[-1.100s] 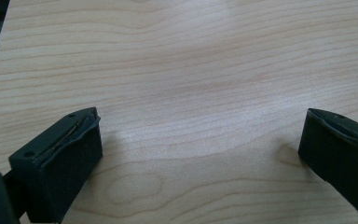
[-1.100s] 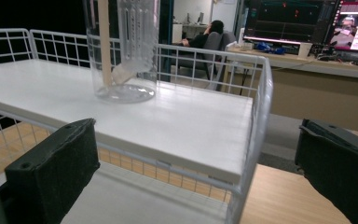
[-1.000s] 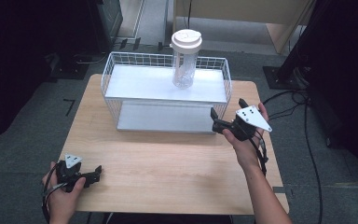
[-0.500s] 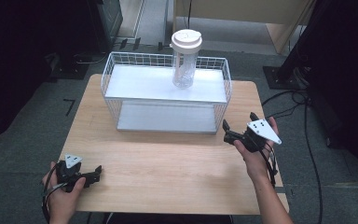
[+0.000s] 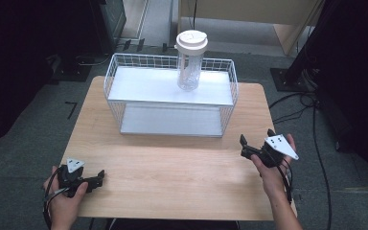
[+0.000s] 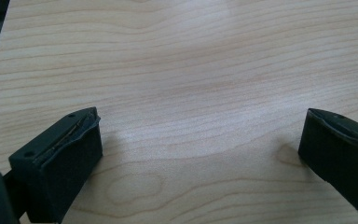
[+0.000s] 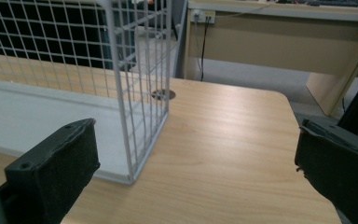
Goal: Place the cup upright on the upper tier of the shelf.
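A clear plastic jar (image 5: 190, 62) with a white lid stands upright on the top shelf of a white wire rack (image 5: 171, 101), toward its right end. My right gripper (image 5: 256, 136) hovers open over the table's right side, in front of the rack's right corner (image 7: 121, 93), with nothing between its jaws (image 7: 196, 149). At the table's front left corner my left gripper (image 5: 99, 178) rests low and open; its own view has just bare wood between the jaws (image 6: 200, 135).
The rack occupies the back half of the wooden table (image 5: 172, 182) and has a white lower shelf (image 7: 32, 116). A round cable hole (image 7: 163, 94) lies behind the rack's corner. Cables and dark equipment stand on the floor around the table.
My right gripper has drawn back from the rack's right side, toward the person and lower over the table. The left gripper and the jar have stayed put.
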The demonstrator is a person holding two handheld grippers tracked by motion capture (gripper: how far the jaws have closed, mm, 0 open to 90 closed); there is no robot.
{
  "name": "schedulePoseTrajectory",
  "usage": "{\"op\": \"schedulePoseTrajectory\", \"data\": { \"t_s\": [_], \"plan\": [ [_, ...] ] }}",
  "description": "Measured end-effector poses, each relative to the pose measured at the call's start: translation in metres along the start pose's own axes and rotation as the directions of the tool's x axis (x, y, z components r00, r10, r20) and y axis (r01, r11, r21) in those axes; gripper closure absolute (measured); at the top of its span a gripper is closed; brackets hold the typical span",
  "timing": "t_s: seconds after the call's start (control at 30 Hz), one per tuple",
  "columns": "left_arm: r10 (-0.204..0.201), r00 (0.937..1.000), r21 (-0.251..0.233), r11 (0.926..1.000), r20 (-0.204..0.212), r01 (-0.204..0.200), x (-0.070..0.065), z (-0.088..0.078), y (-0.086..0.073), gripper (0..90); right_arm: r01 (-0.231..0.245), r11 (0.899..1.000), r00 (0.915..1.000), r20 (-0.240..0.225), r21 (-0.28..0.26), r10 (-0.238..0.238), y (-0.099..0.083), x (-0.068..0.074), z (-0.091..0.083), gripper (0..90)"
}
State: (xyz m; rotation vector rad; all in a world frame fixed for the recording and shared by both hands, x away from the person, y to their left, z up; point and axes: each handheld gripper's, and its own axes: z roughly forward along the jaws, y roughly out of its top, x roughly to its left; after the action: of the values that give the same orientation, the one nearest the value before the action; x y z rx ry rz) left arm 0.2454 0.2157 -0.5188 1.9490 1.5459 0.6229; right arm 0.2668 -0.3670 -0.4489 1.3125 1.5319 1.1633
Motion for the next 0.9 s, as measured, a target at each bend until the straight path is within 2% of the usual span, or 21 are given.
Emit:
{"op": "schedulePoseTrajectory", "data": {
  "t_s": [0.27,0.4,0.5,0.9],
  "plan": [
    [0.000,1.0000,0.000,1.0000,0.000,0.000,0.000,0.000,0.000,0.0,0.016,0.999,0.9997,0.017,0.050,-0.016,-0.021,-0.012,-0.012,0.0],
    [0.000,1.0000,0.000,1.0000,0.000,0.000,0.000,0.000,0.000,0.0,0.002,0.997,0.9995,0.031,0.074,-0.004,-0.034,-0.021,-0.021,0.0],
    [0.000,1.0000,0.000,1.0000,0.000,0.000,0.000,0.000,0.000,0.0,-0.010,0.995,0.9991,0.042,0.096,0.006,-0.042,-0.028,-0.026,0.0],
    [0.000,1.0000,0.000,1.0000,0.000,0.000,0.000,0.000,0.000,0.0,0.008,0.985,0.9977,0.064,0.175,-0.019,-0.070,-0.046,-0.049,0.0]
  ]
}}
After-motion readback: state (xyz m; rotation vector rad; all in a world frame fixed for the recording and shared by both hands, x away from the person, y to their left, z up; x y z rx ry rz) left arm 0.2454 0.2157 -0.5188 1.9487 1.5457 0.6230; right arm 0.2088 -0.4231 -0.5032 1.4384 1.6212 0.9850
